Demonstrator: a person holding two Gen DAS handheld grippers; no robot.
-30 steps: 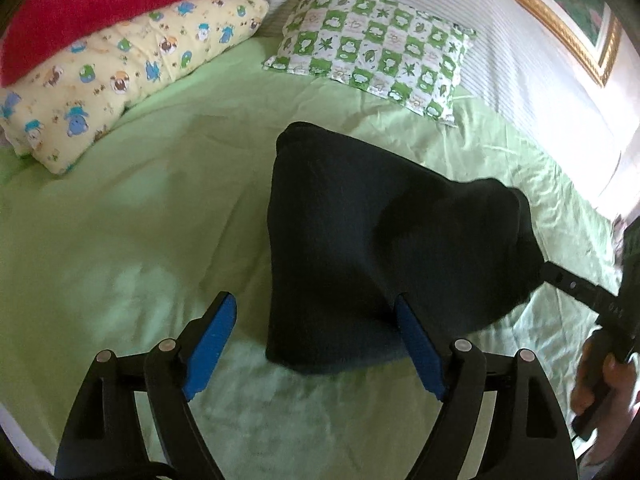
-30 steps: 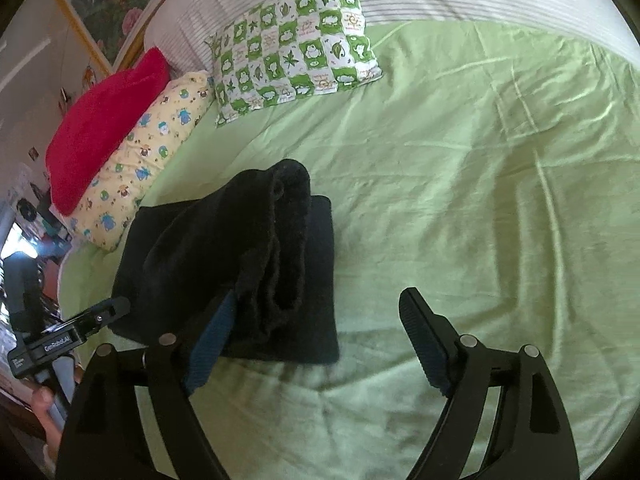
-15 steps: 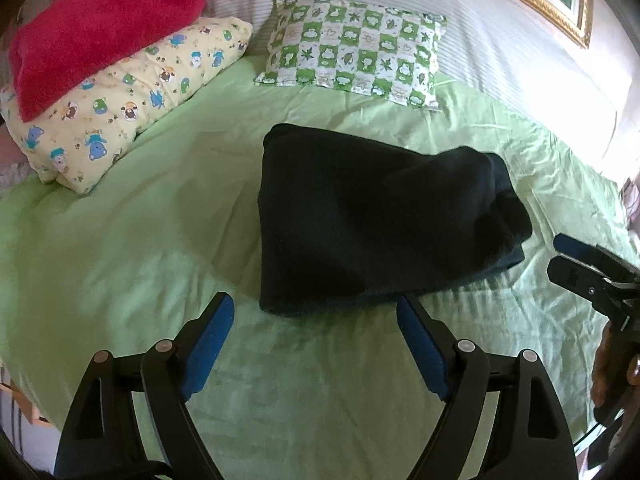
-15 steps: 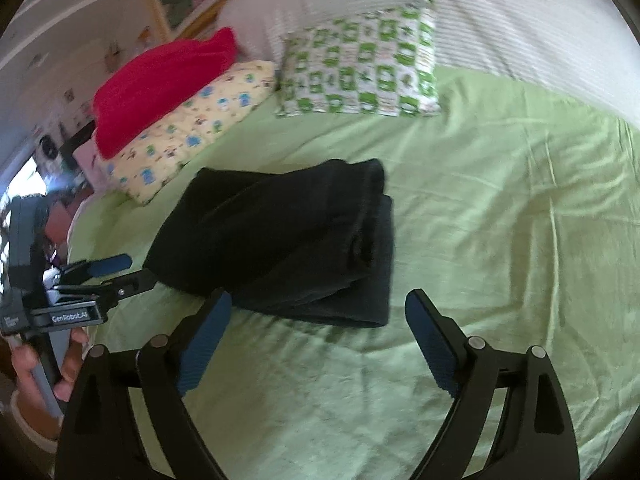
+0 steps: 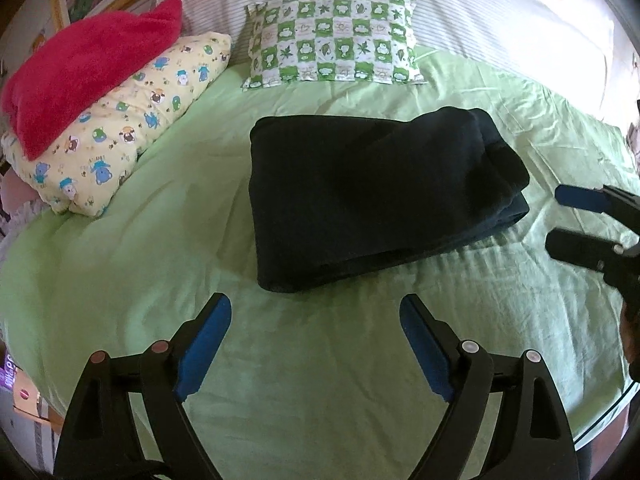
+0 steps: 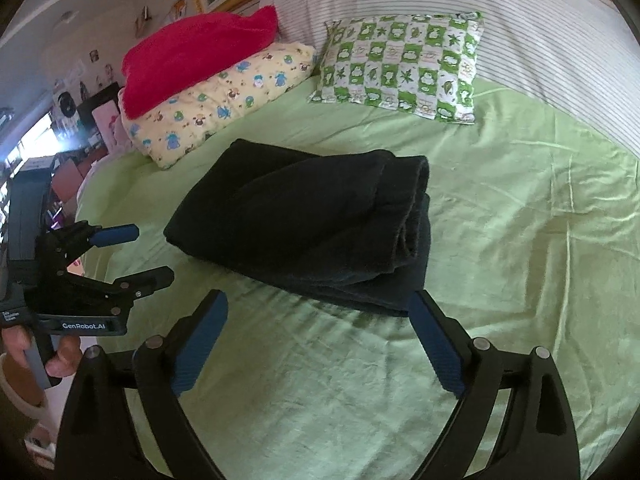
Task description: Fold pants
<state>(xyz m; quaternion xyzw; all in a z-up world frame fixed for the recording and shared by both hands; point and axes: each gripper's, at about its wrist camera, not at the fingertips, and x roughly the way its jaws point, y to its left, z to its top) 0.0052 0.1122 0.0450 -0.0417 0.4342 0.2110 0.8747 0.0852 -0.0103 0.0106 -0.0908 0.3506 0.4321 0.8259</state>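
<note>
The bed [image 5: 120, 280], covered by a light green sheet, fills both of my wrist views and carries everything else. Along its head edge lies a long white bolster [image 5: 460, 12] with fine stripes. At the head-left corner I see a yellow cartoon-print pillow [image 5: 132, 120] with a red plush cushion [image 5: 80, 68] resting on top of it. A green-and-white checked pillow [image 5: 332, 38] sits at the middle of the head edge, leaning on the bolster.

The dark pants [image 5: 360, 192] lie folded into a compact rectangular bundle near the middle of the bed, well apart from the pillows. In the right wrist view the pants [image 6: 312, 232] show stacked layers with a rolled fold along their right side.

My left gripper [image 5: 316, 324] hovers above bare sheet just short of the bundle's near edge, its blue-padded jaws spread wide with nothing between them. My right gripper [image 6: 318, 320] is likewise spread wide and empty; its right fingertip overlaps the bundle's near corner in the picture, but I cannot tell whether it touches. Each gripper also appears at the edge of the other's view: the right gripper [image 5: 560, 220] beside the bundle's right side, the left gripper [image 6: 154, 254] beside its left side, held by a hand [image 6: 44, 356].
</note>
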